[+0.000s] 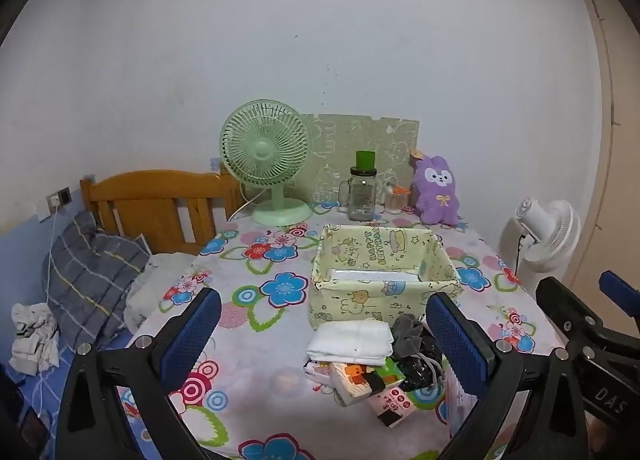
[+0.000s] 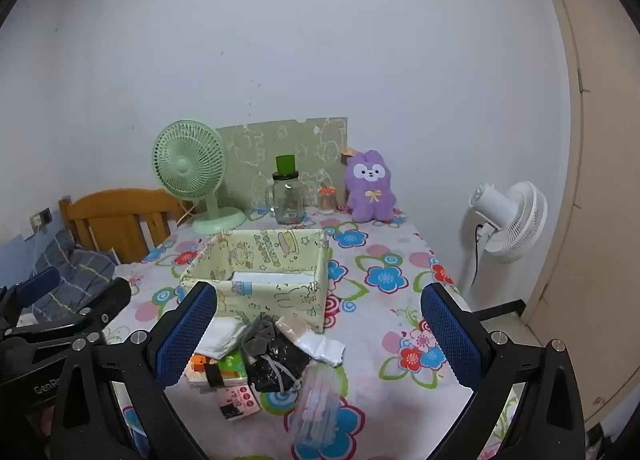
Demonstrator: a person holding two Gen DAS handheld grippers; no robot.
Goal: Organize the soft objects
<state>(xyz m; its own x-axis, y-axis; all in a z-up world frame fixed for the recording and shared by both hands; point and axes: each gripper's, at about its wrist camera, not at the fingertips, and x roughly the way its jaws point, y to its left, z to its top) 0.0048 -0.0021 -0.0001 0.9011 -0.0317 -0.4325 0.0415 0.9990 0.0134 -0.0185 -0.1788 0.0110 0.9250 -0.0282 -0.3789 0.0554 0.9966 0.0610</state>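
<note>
A pale yellow fabric box point(image 1: 384, 276) point(image 2: 264, 272) with cartoon prints stands on the floral tablecloth point(image 1: 256, 260) point(image 2: 384, 252). In front of it lies a heap: a folded white cloth point(image 1: 352, 342) point(image 2: 218, 334), a grey cloth point(image 1: 408, 336) point(image 2: 260, 334), a black drawstring pouch point(image 1: 418, 368) point(image 2: 276, 366), small tissue packs point(image 1: 352, 378) point(image 2: 218, 372) and a clear plastic packet point(image 2: 316, 408). My left gripper point(image 1: 320, 340) hovers open before the heap. My right gripper point(image 2: 320, 336) is open too, the heap lying low between its blue pads.
At the back stand a green desk fan point(image 1: 266, 159) point(image 2: 188, 167), a glass jar with a green lid point(image 1: 362, 191) point(image 2: 288, 195) and a purple plush bunny point(image 1: 436, 191) point(image 2: 370, 187). A bed with a wooden headboard point(image 1: 160, 199) lies left; a white floor fan point(image 2: 508, 219) stands right.
</note>
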